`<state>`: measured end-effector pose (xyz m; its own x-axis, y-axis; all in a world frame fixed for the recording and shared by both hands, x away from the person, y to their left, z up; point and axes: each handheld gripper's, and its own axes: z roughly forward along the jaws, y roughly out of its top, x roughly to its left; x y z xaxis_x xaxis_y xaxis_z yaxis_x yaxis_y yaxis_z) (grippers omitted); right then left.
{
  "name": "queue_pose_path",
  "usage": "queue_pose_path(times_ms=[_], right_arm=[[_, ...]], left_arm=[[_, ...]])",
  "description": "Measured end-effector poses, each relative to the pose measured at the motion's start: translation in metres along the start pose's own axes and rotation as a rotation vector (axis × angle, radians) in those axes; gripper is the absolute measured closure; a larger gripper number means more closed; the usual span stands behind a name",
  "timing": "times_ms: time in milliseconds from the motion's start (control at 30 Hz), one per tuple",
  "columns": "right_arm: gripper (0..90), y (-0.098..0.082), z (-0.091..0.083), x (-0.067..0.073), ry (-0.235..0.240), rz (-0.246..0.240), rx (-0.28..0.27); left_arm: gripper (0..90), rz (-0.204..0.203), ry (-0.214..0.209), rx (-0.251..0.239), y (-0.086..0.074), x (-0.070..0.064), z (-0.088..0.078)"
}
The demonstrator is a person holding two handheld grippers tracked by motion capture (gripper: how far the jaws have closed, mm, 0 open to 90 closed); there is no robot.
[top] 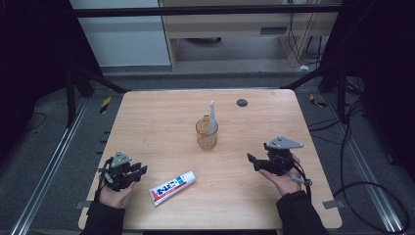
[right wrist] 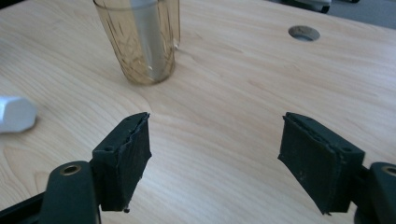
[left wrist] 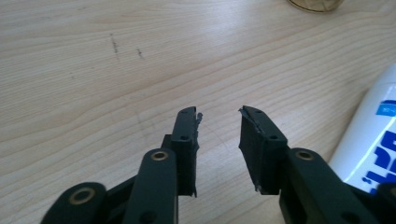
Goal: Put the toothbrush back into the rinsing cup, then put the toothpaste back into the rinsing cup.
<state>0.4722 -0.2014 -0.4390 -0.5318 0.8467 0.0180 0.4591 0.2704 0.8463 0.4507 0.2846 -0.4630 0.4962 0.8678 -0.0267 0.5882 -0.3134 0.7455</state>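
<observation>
On the wooden desk (top: 147,117), a soft, light toothpaste tube (top: 172,188) lies near-left, best pinched mid-body, between the empty left tool (top: 142,170) and the wider-spread, empty right tool (top: 252,162).

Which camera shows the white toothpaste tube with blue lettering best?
The high view: the white toothpaste tube lies whole beside the left gripper. The left gripper view cuts it off at the edge; the right gripper view catches its cap end.
</observation>
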Motion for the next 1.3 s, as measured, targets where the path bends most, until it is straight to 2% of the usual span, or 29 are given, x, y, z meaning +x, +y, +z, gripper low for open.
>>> queue_pose_path(times_ms=[233, 533, 600, 800, 1067, 1300], right_arm=[[27.6, -0.019, -0.009, -0.009, -0.031, -0.006, 0.040], [28.2, -0.033, -0.018, -0.017, -0.047, 0.023, 0.063], [28.0, -0.034, -0.019, -0.018, -0.051, 0.021, 0.067], [26.6, -0.037, -0.018, -0.021, -0.062, 0.034, 0.072], [26.2, -0.039, -0.014, -0.021, -0.063, 0.025, 0.085], [26.2, -0.041, -0.013, -0.021, -0.069, 0.034, 0.089]], left_arm=[[78.8, 0.052, -0.052, 0.059, -0.002, -0.013, 0.004], [89.1, 0.115, -0.126, 0.135, -0.005, -0.026, 0.009], [89.3, 0.132, -0.138, 0.150, -0.006, -0.029, 0.009], [89.7, 0.143, -0.163, 0.179, -0.009, -0.033, 0.008], [89.7, 0.152, -0.185, 0.182, -0.011, -0.036, 0.006], [89.7, 0.183, -0.227, 0.193, -0.013, -0.049, 0.006]])
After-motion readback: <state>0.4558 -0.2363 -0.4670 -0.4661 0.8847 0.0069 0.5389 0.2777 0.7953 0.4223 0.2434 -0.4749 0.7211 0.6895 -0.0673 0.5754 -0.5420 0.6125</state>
